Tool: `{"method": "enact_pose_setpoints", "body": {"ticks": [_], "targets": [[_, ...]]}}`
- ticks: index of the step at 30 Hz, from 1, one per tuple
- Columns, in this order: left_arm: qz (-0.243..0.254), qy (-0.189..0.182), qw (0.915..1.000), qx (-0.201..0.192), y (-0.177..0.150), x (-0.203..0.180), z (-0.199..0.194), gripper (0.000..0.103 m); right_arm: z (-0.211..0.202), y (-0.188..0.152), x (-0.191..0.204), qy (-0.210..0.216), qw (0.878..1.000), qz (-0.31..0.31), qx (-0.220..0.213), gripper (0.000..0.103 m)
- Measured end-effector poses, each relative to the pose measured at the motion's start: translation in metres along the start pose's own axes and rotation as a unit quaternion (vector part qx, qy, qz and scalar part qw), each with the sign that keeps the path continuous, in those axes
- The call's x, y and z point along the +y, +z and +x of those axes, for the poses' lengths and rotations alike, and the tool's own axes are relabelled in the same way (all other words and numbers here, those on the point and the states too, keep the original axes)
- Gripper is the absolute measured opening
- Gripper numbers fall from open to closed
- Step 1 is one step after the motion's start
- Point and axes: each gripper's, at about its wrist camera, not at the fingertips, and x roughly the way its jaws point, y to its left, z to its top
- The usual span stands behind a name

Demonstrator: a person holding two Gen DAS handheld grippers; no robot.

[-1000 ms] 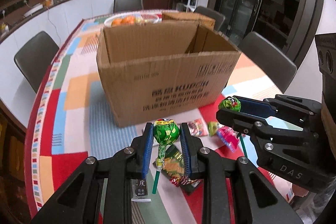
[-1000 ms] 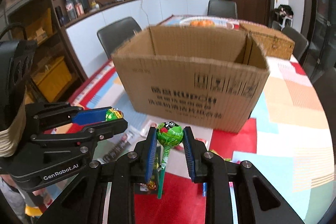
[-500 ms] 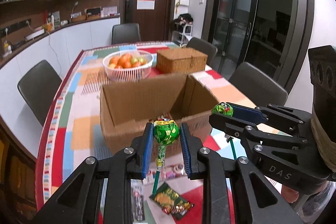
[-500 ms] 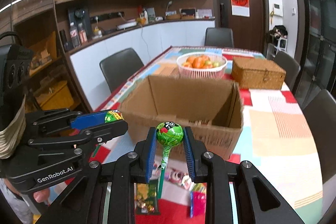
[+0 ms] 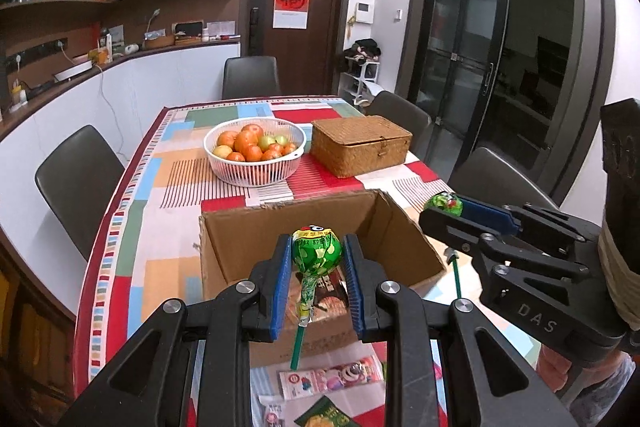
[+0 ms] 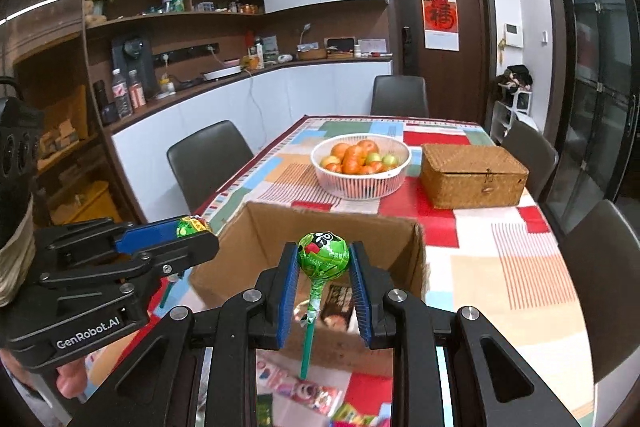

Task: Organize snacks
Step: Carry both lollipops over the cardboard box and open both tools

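- The surface wears a patchwork cloth of red, orange, blue and green blocks; padded dark chairs ring it.
- A brown corrugated box stands open-topped near the front edge, with flat packets lying on its floor.
- Behind it sit a lidded woven wicker box and, to its left, a white slotted plastic basket of oranges and green fruit.
- The left tool is nearly closed, its blue ribbed pads pinching the round head of a green foil-wrapped lollipop; the green stick hangs down in front of the box's near wall.
- The right tool is likewise narrowed onto a second green lollipop, head level with the box rim, stick pointing down.
- Both tools are held side by side above the box's near edge.
- Loose snack packets, pink and green, lie flat on the surface in front of the box, below the tools.
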Motion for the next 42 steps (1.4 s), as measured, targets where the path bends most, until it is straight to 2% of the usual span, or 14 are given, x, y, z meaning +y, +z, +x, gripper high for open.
{"method": "enact_pose_setpoints", "body": {"ticks": [14, 22, 24, 25, 26, 30, 42], "targets": [[-0.026, 0.009, 0.9982, 0.053, 0.011, 0.023, 0.057, 0.026, 0.044, 0.017, -0.009, -0.017, 0.999, 0.000, 0.030, 0.027], [-0.025, 0.027, 0.9972, 0.065, 0.013, 0.030, 0.071, 0.027, 0.064, 0.017, -0.013, -0.028, 0.998, 0.001, 0.049, 0.027], [-0.028, 0.046, 0.9969, 0.058, 0.012, 0.033, 0.068, 0.045, 0.069, 0.017, -0.014, -0.034, 0.998, -0.001, 0.050, 0.030], [-0.030, 0.051, 0.9968, 0.053, 0.012, 0.034, 0.065, 0.051, 0.070, 0.017, -0.013, -0.042, 0.998, -0.003, 0.050, 0.043], [-0.029, 0.057, 0.9969, 0.047, 0.010, 0.035, 0.060, 0.051, 0.071, 0.017, -0.013, -0.049, 0.997, -0.004, 0.052, 0.046], [-0.020, 0.071, 0.9965, 0.039, 0.004, 0.033, 0.043, 0.051, 0.062, 0.012, -0.010, -0.050, 0.998, -0.009, 0.042, 0.047], [-0.031, 0.087, 0.9954, 0.029, -0.028, 0.027, -0.018, 0.055, 0.015, -0.007, 0.019, -0.002, 1.000, -0.025, 0.014, 0.047]]}}
